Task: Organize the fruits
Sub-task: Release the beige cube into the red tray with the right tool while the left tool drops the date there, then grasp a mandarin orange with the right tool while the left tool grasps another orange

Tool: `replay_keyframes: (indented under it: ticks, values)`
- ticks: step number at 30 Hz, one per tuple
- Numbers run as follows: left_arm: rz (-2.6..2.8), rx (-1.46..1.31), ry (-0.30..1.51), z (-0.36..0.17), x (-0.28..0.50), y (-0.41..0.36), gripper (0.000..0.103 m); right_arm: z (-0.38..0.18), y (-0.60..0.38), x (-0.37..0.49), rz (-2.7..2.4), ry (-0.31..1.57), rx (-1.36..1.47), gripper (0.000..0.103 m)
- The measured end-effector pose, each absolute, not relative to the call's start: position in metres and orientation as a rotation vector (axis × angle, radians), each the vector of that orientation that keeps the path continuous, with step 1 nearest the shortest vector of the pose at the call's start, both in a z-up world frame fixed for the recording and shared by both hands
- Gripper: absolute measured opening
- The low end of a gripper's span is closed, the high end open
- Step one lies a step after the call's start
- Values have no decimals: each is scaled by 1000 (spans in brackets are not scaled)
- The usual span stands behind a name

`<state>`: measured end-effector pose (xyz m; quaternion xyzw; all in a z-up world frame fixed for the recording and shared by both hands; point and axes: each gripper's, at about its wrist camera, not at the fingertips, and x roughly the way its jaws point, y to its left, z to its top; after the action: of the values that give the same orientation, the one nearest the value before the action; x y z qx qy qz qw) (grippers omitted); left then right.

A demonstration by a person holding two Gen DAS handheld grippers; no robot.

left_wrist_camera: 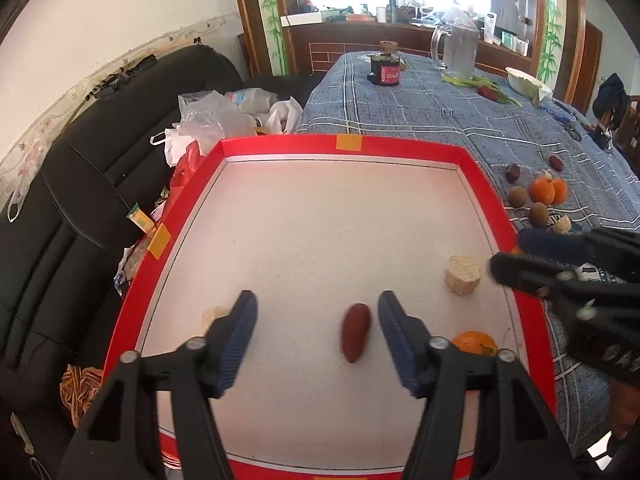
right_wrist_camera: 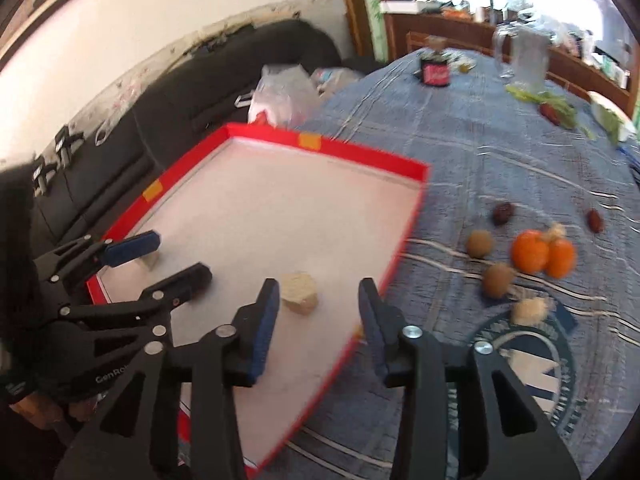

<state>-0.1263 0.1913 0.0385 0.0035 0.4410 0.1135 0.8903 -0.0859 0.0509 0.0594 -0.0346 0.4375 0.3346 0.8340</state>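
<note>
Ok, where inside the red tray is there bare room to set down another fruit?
The far half of the red-rimmed tray is bare. The near end is crowded: dark red date, pale corn chunk, orange tangerine.

Tray [left_wrist_camera: 404, 147] middle and far half are wide open for you; only a red date [left_wrist_camera: 355, 337], pale chunk [left_wrist_camera: 463, 274] and orange [left_wrist_camera: 475, 342] sit near the front. Raised red rim blocks low entry. On the table [left_wrist_camera: 420, 112], the fruit cluster [right_wrist_camera: 516, 260] is packed tight
</note>
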Motion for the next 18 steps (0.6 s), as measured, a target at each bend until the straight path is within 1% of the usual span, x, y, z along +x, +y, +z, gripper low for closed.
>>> replay_keyframes:
  ticks: [6,11,18]
  values:
    - [213,32,924,38,-126,173,71,66,-5,-83,613,892,-11,47]
    - [193,60,929,38,-124,157,73,60,-56,-71,515,908,82,47]
    - [177,93,926,42,-121,141,75,53,-90,-54,429,914,154,47]
